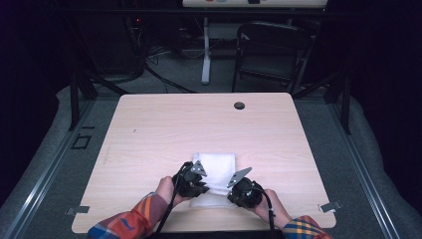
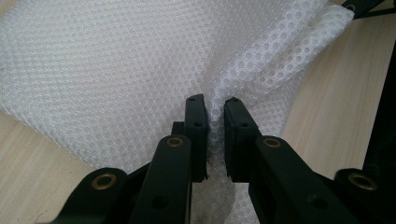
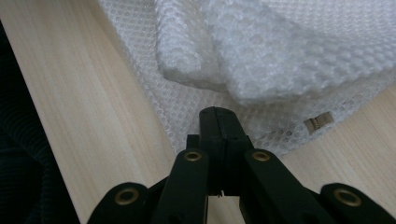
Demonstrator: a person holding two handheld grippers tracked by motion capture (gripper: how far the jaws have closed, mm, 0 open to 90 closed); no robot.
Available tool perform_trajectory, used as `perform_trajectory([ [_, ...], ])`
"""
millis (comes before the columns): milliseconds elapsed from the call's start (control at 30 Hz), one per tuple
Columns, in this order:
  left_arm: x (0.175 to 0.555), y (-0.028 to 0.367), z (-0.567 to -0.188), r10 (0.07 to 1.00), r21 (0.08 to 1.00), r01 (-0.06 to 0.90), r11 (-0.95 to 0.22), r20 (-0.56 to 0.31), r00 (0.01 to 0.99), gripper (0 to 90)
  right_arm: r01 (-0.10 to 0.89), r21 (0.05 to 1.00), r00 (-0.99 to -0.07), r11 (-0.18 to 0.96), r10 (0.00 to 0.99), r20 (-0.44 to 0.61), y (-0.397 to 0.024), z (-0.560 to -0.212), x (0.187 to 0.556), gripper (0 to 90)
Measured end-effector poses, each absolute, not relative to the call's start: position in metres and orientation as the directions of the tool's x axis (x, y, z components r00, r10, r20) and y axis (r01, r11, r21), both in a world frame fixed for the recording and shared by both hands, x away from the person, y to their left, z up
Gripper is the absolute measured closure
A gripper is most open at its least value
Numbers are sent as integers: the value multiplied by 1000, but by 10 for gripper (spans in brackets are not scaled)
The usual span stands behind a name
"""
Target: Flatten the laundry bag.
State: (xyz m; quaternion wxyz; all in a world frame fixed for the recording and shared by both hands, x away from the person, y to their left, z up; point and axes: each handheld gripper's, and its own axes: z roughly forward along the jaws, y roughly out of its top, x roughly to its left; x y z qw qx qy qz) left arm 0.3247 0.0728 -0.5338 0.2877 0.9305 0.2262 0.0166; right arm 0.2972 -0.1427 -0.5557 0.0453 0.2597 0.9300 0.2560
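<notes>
Pinching a ridge of the white mesh cloth [image 2: 140, 70], the left tool [image 2: 215, 109] holds near the tabletop's [image 1: 149, 134] front edge. The right tool [image 3: 219, 122] looks pressed together at the cloth's edge; a thin bite there could slip, and uneven pulling would bunch the fold.

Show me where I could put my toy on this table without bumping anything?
The far half of the wooden table is bare, from the white mesh fabric back to the round cable hole. The left and right sides are free too. It's crowded at the near edge: left gripper, right gripper.
</notes>
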Motion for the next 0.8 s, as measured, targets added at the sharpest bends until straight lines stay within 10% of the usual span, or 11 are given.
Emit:
perform_trajectory([
  [800, 344, 81, -500, 501, 588, 461, -664, -107, 859, 821, 413, 519, -879, 748, 476, 13, -142, -559, 295, 900],
])
